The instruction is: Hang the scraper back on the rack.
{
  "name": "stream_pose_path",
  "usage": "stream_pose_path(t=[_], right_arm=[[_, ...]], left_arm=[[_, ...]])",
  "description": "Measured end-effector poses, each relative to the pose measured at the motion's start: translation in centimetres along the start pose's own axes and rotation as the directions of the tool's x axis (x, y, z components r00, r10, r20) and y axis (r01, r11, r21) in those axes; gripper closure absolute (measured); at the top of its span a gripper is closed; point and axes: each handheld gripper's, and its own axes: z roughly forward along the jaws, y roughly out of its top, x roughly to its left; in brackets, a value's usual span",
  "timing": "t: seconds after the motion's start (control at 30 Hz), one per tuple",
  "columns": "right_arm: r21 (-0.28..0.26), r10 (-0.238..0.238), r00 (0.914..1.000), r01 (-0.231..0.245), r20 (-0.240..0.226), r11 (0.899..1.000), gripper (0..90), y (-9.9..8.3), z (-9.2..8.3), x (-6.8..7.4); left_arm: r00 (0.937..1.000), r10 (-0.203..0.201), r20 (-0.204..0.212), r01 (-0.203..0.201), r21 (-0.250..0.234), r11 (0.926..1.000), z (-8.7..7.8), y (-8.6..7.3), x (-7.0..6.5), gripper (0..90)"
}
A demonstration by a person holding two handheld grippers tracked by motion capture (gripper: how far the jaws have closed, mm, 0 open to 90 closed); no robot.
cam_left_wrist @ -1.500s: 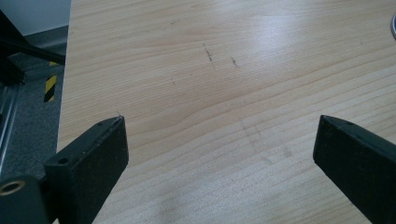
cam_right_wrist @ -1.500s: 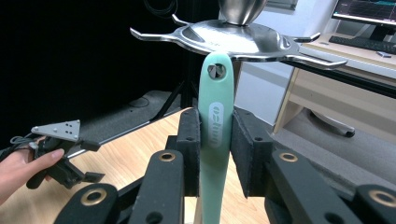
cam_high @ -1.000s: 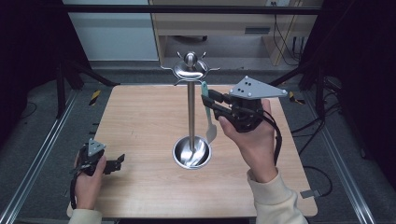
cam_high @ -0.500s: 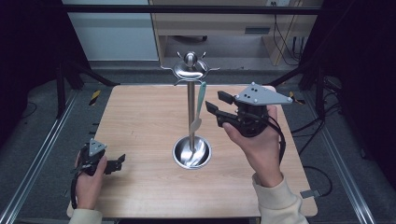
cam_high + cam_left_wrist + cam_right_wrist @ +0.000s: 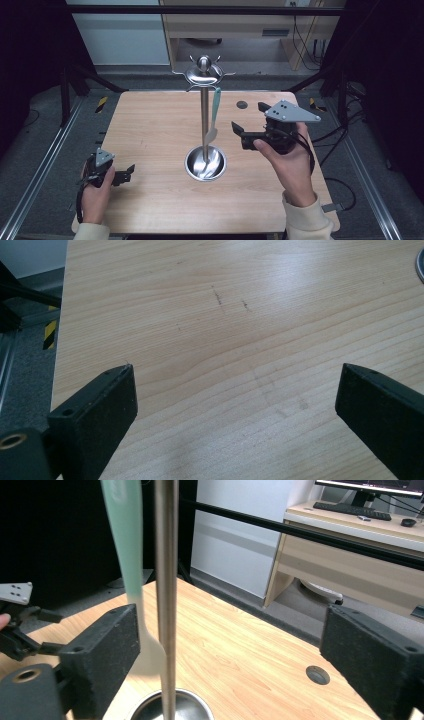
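A steel utensil stand (image 5: pixel 204 120) rises from its round dished base (image 5: pixel 205 163) at the table's middle. A utensil with a teal handle and white head (image 5: pixel 215 112) hangs freely from a hook beside the pole. My right gripper (image 5: pixel 247 117) sits just right of the stand, apart from it. Its jaws have just been opening and hold nothing. In the right gripper view the open gripper (image 5: pixel 231 610) faces the pole (image 5: pixel 166 580) and the hanging utensil (image 5: pixel 125 540). My left gripper (image 5: pixel 129 173) rests open on the wood at the front left, its jaws (image 5: pixel 237 369) wide over bare table.
A small round hole (image 5: pixel 242 105) marks the wooden table (image 5: pixel 150 125) behind the right gripper. Metal rails run along both sides, and a black bar crosses above the far edge. A desk with a keyboard stands beyond the table.
The right gripper has let go of the teal utensil, opened wide and drawn back to the right and downward. The utensil now hangs alone by the pole. The left hand has stayed put.
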Motion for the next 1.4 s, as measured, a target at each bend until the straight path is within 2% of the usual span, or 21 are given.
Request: stream_pose_path(t=[0.1,0.17,0.33,0.4,0.5,0.63,0.67,0.87,1.03,1.23,1.4], right_arm=[[-0.013,0.002,0.9996,-0.001,0.026,1.000,8.3,-0.7,0.1,-0.6],[-0.015,0.020,0.9990,-0.020,0.039,1.000,7.9,-1.1,0.1,-1.0],[0.000,0.043,0.9960,-0.043,0.078,0.999,9.3,-2.4,0.0,-2.1],[0.011,0.071,0.9934,-0.073,0.090,0.997,9.8,-3.2,0.2,-2.6],[0.042,0.115,0.9899,-0.119,0.083,0.992,9.8,-4.6,0.5,-3.6],[0.061,0.105,0.9883,-0.112,0.111,0.992,11.4,-6.7,0.8,-4.7],[0.061,0.105,0.9883,-0.112,0.111,0.992,11.4,-6.7,0.8,-4.7],[0.111,0.112,0.9862,-0.126,0.122,0.986,12.6,-9.2,1.1,-5.1],[0.145,0.138,0.9806,-0.158,0.140,0.977,13.0,-11.8,1.7,-5.4],[0.187,0.140,0.9731,-0.174,0.183,0.967,13.3,-14.9,1.9,-6.0],[0.239,0.163,0.9685,-0.206,0.188,0.949,13.5,-17.4,2.0,-6.4]], left_arm=[[1.0000,0.004,0.001,-0.004,0.000,1.0000,0.1,0.0,-0.1,3.0],[1.0000,0.004,0.004,-0.004,-0.001,1.0000,0.0,0.0,-0.1,3.0],[1.0000,0.005,0.007,-0.005,0.001,1.0000,0.1,0.0,-0.1,2.9],[1.0000,0.005,0.008,-0.005,0.003,1.0000,0.1,0.0,-0.1,2.9],[1.0000,0.004,0.006,-0.004,0.007,1.0000,0.0,0.0,-0.1,2.9],[0.9999,0.002,0.014,-0.002,0.013,0.9999,0.1,-0.1,-0.1,2.8],[0.9999,0.000,0.014,-0.001,0.015,0.9999,0.1,-0.1,-0.1,2.8],[0.9999,-0.002,0.016,0.002,0.010,0.9999,-0.2,-0.2,-0.1,2.8],[1.0000,0.005,0.008,-0.006,0.007,1.0000,-0.2,-0.2,-0.1,2.8],[0.9996,0.024,0.014,-0.024,-0.003,0.9997,-0.3,-0.1,-0.1,2.8],[0.9994,0.034,0.009,-0.034,0.004,0.9994,-0.2,-0.1,-0.2,2.8]])
